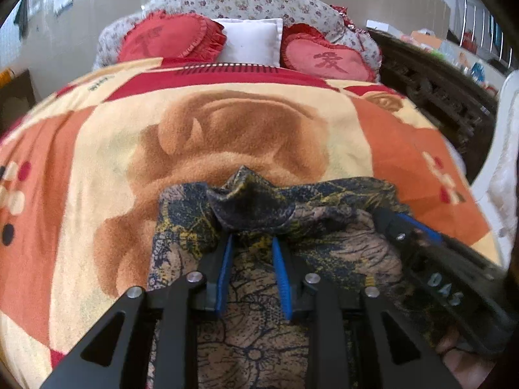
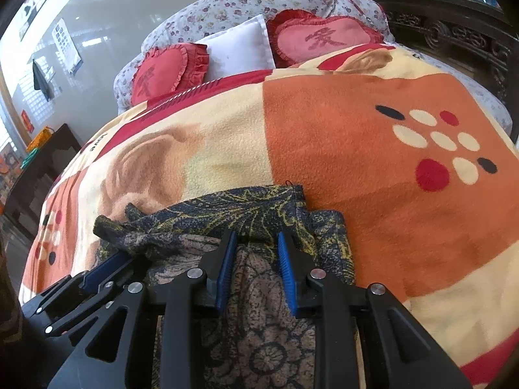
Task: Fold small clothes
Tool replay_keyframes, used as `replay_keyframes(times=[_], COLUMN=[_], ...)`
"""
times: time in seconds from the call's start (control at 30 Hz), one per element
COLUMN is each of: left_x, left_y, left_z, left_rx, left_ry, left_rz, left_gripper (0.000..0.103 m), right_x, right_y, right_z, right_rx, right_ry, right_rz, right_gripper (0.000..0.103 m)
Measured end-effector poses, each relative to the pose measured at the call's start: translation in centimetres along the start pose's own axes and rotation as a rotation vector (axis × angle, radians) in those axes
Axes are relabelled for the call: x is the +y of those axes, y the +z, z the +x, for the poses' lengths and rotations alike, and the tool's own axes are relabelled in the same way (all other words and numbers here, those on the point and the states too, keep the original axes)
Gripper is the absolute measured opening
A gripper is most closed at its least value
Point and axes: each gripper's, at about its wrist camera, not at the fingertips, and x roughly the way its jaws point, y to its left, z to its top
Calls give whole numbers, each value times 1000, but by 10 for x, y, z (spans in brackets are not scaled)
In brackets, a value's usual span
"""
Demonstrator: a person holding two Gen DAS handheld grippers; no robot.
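Note:
A small dark blue, yellow and tan patterned garment lies on the orange and cream blanket of the bed. Its far edge is folded back toward me, dark side up. My left gripper is open, its blue pads either side of the folded edge, with cloth between them. The right gripper shows at the right of this view. In the right wrist view the garment lies under my right gripper, which is open over the folded dark edge. The left gripper shows at lower left.
Two red heart cushions and a white pillow lean on a floral headboard bolster. A dark carved wooden frame runs along the bed's right side. A dark side table stands left of the bed.

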Motion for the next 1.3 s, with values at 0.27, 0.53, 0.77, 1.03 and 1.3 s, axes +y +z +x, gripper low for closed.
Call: replay_keyframes(times=[0.27, 0.53, 0.77, 1.03, 1.3], left_x=[61, 92, 87, 92, 97], left_y=[14, -37, -33, -35, -19], left_z=[-68, -35, -26, -28, -90], left_rx=[-28, 208, 213, 198, 58], left_ry=[-180, -495, -562, -465, -387], left_rz=[65, -170, -248, -286, -161], left_gripper=[78, 76, 73, 32, 22], right_x=[-15, -106, -125, -99, -41], right_y=[26, -12, -53, -57, -33], right_z=[-44, -94, -44, -27, -76], right_rx=[55, 45, 143, 206, 135], right_ry=[66, 278, 481, 616, 444], right_rz=[66, 330, 539, 433, 149], right_gripper=[23, 50, 53, 60, 17])
